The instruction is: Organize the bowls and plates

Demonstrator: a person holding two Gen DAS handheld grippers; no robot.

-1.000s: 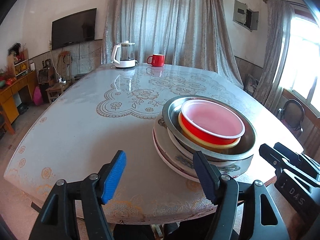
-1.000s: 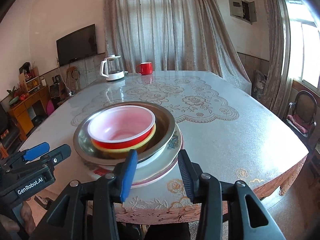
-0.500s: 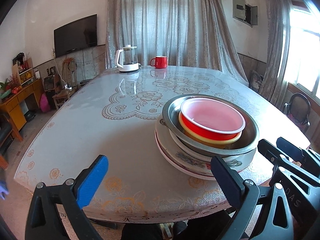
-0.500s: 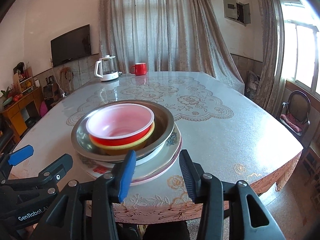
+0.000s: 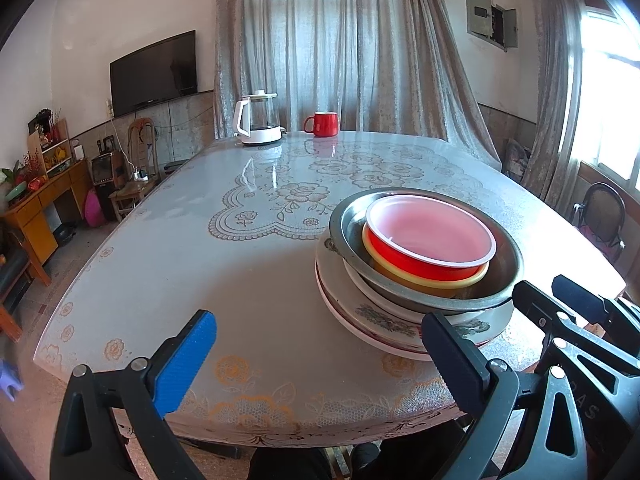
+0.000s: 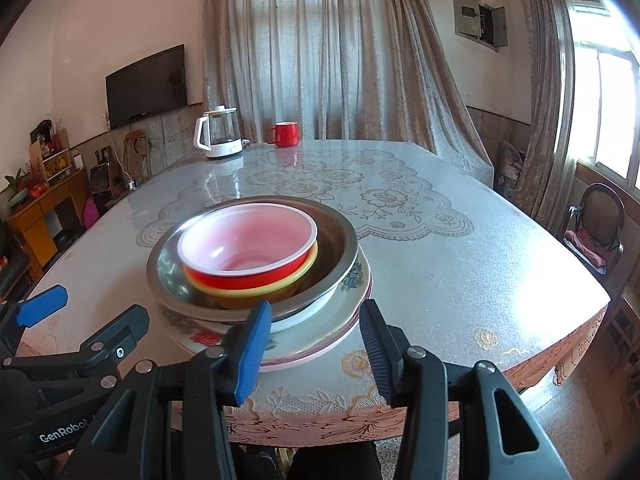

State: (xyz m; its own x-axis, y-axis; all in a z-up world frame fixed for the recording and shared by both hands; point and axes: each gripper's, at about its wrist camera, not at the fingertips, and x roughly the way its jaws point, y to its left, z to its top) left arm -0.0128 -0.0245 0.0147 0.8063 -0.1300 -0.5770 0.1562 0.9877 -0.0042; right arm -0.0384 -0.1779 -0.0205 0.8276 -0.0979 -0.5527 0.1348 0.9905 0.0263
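Since a second earlier the left gripper (image 5: 318, 354) had spread from a middling gap to fully wide, and the right gripper (image 6: 310, 346) barely changed. Left wrist view: jaws stood wide apart with nothing between them, blue pad (image 5: 186, 362) on the left, dark finger (image 5: 452, 356) on the right, both above the near edge of the table (image 5: 224, 280). The stack sat right of centre near that edge: red bowl (image 5: 430, 246) nested in a yellow bowl (image 5: 428, 280), both inside a steel basin (image 5: 424, 300), basin on a pile of floral plates (image 5: 384, 320). The dark finger overlapped the plates' near rim in the picture; contact couldn't be confirmed. The right gripper's black frame (image 5: 580, 340) came in from the lower right, just beside the stack. A white kettle (image 5: 258, 124) and red mug (image 5: 322, 124) stood at the far end, well apart from the stack. Right wrist view: right gripper partly open, jaws empty, blue pad (image 6: 250, 350) and dark finger (image 6: 376, 350) straddling the near rim of the plates (image 6: 320, 332) in the picture, not gripping them. Red bowl (image 6: 248, 246), yellow bowl (image 6: 260, 286) and steel basin (image 6: 336, 248) were stacked the same way, left of centre. The left gripper (image 6: 80, 332) showed at lower left, beside the stack. Kettle (image 6: 218, 138) and mug (image 6: 284, 134) at the far end.
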